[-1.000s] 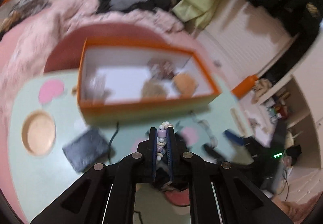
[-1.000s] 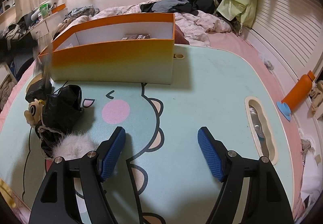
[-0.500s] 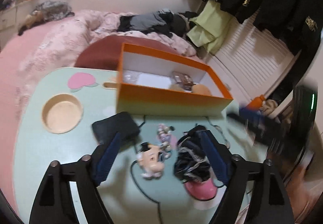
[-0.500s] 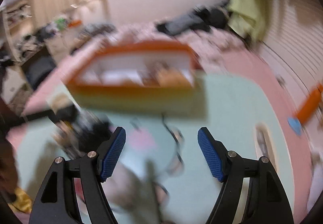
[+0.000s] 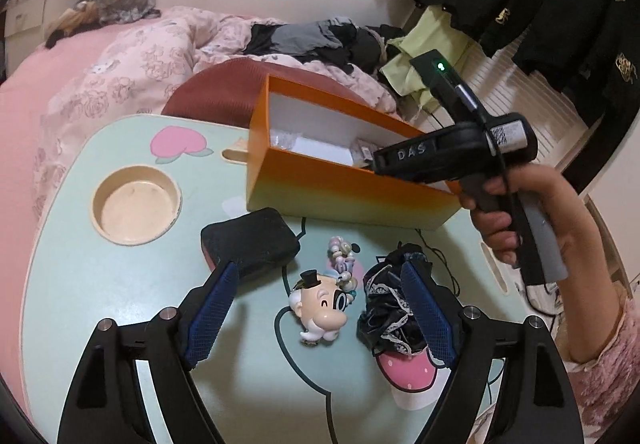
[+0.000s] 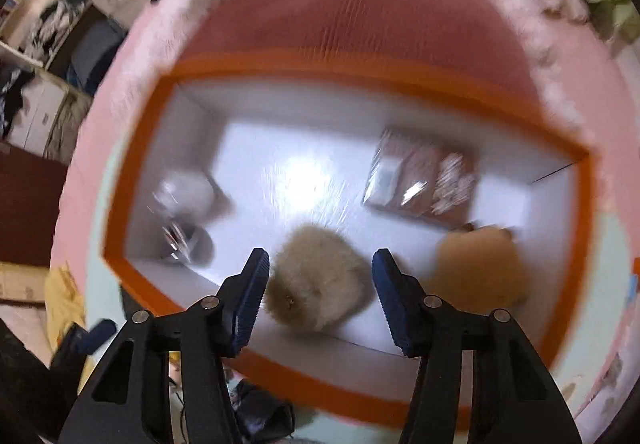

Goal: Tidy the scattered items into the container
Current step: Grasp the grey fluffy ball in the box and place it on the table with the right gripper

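Both grippers, left (image 5: 316,298) and right (image 6: 320,296), gape empty; the blurred fluffy pompom (image 6: 316,276) probably lies inside the orange box (image 6: 136,276), lower center.

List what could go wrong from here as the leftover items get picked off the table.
1. The bead bracelet touches the cartoon head figure; closing the open left gripper on one may drag the other.
2. The black lace cloth lies over a thin black cable, which could snag on lifting.
3. The right gripper hangs open over the orange box, so both grippers may collide there.
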Available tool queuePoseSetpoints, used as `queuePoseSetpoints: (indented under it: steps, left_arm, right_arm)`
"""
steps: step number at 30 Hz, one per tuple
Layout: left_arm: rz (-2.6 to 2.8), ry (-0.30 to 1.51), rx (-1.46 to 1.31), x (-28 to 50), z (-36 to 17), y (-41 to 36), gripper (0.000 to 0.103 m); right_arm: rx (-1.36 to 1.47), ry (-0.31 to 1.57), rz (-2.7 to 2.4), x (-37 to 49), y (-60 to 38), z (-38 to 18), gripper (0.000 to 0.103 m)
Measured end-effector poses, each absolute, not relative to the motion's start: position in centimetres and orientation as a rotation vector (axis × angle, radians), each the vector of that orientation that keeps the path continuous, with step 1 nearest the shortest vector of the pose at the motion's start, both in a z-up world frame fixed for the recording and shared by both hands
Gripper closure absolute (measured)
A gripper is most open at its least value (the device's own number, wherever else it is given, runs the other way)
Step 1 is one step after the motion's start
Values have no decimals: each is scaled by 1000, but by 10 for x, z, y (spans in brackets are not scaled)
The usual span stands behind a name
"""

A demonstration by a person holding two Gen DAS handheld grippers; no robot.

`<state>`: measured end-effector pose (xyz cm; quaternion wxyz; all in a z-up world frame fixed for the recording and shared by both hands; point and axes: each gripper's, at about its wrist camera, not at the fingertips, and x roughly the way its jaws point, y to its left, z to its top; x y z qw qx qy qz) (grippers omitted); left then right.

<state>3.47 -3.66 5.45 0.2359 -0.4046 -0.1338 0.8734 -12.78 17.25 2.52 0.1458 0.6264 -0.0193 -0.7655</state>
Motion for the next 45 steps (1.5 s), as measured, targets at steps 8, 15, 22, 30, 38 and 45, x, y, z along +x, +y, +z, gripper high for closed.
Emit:
queuePoseSetpoints:
  steps: [8, 15, 22, 30, 38, 45]
  left_arm:
    - [2406, -378, -1093, 37, 55, -39, 20]
    - [2405, -415, -1112, 35, 54, -44, 20]
    - [2408, -412, -1115, 34, 56, -41, 20]
    - [2411, -380, -1105, 26, 76, -23, 20]
    - [2324, -249, -1172, -22, 107, 40, 20]
    - [2213, -78, -1314, -81, 102, 124, 35]
  right_arm:
    - [1631, -130, -2254, -119, 173, 48, 71]
    - [1221, -159, -2435, -51, 203, 127, 71]
    - [1301, -324, -2444, 4, 237, 79, 70]
    - [1421, -392, -2366, 24, 227, 18, 66]
    - [1140, -373, -2589, 52, 239, 53, 33]
    - [1243, -178, -2724, 71, 248, 33, 33]
